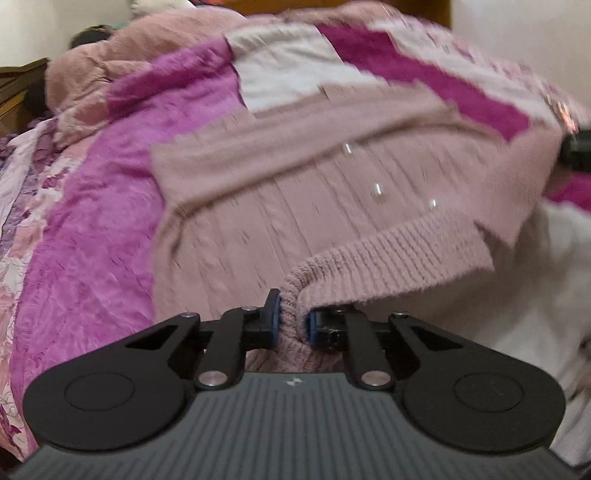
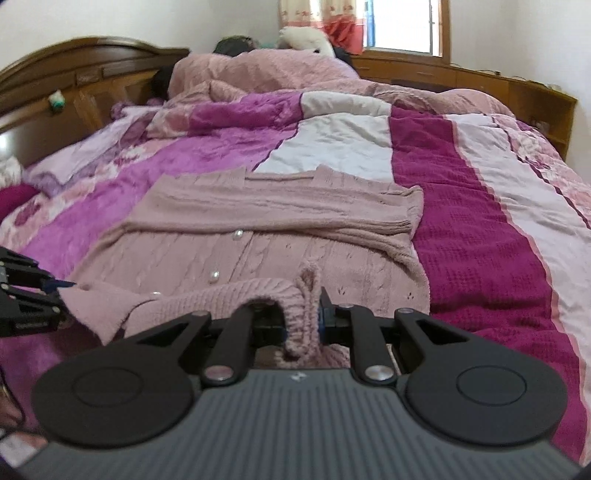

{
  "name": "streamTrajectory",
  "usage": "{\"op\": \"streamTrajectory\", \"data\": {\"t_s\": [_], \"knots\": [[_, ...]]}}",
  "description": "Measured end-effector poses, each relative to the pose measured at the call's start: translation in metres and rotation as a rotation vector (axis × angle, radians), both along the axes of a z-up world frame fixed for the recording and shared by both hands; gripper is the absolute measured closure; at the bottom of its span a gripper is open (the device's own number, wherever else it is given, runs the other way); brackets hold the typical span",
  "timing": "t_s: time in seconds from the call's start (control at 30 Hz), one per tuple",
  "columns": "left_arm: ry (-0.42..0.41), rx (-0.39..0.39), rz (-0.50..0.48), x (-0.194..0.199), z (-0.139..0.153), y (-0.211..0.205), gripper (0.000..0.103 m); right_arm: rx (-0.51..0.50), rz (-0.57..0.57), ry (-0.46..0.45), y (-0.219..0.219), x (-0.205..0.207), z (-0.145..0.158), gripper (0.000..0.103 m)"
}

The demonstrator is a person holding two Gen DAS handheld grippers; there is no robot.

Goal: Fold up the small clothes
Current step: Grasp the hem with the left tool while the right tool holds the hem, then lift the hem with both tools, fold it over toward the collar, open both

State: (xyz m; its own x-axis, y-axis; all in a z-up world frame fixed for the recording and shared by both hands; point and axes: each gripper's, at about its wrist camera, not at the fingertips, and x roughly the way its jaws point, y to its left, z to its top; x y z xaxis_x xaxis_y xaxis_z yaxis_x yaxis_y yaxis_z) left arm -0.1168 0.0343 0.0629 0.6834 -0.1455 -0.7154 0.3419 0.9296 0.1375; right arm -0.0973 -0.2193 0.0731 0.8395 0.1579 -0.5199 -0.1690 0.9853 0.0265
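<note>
pinching the ribbed hem at both near corners, the left gripper (image 1: 291,317) and right gripper (image 2: 301,319) hold the pink cardigan (image 2: 258,236) on the patchwork quilt (image 2: 480,229). sleeves already lie folded across its chest; folding the hem up toward the collar remains.

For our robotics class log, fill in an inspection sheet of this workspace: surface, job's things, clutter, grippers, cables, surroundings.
Surface: bed with patchwork quilt.
Job's things: pink cardigan lying flat, sleeves folded across, ribbed hem lifted.
Clutter: pink blanket heaped at the head end.
Grippers: left gripper shut on the hem; right gripper shut on the hem.
Cables: nothing seen.
Surroundings: wooden headboard, window, white walls.
</note>
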Motion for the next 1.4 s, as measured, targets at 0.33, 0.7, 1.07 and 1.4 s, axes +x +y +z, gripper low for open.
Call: {"op": "streamTrajectory", "data": {"t_s": [0.33, 0.7, 1.07, 1.4], "knots": [[-0.148, -0.073, 0.091, 0.012, 0.035, -0.004, 0.088, -0.004, -0.037, -0.149, 0.000, 0.007, 0.017, 0.087], [-0.257, -0.141, 0.143, 0.057, 0.068, -0.009, 0.088, 0.055, -0.103, -0.241, 0.001, 0.044, 0.030, 0.087], [-0.405, -0.183, 0.143, 0.128, 0.108, -0.020, 0.088, 0.058, -0.148, -0.337, 0.001, 0.091, 0.061, 0.087], [-0.407, -0.146, 0.151, 0.213, 0.090, -0.036, 0.088, -0.012, -0.209, -0.322, 0.008, 0.165, 0.043, 0.087]]}}
